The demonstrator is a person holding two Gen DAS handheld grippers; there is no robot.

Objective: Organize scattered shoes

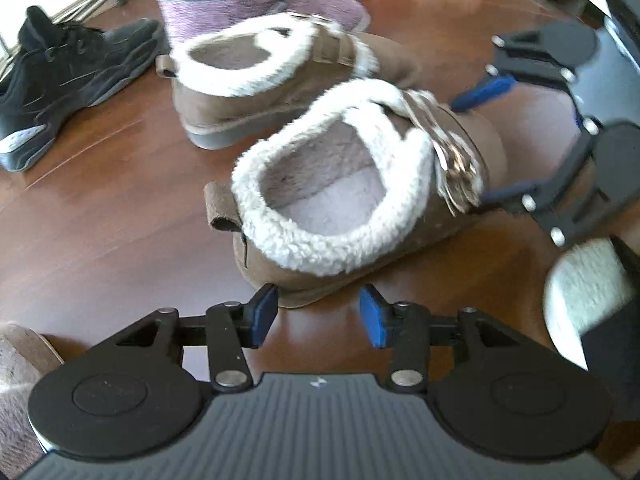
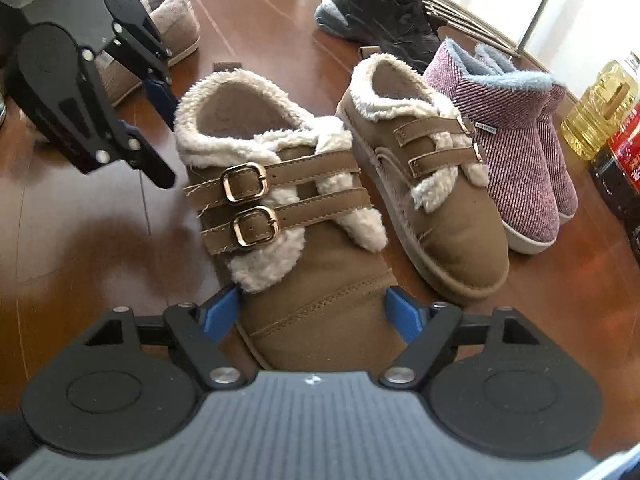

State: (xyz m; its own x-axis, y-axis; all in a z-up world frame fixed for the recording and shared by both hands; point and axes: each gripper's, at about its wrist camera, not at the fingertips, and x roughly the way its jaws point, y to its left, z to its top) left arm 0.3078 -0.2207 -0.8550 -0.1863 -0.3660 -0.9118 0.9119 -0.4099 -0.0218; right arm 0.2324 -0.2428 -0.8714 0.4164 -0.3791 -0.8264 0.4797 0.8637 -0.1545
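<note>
Two brown fleece-lined buckle shoes stand side by side on the wooden floor. The nearer shoe has its toe between the pads of my right gripper, which press on both sides of it. My left gripper is open just behind that shoe's heel, with nothing between its pads. The second brown shoe sits beside the first, toe pointing the same way.
A pair of purple slippers with blue lining stands beyond the second shoe. Black sneakers lie by a metal rack. Grey-brown slippers sit behind the left gripper. An oil bottle and a dark bottle stand at the right.
</note>
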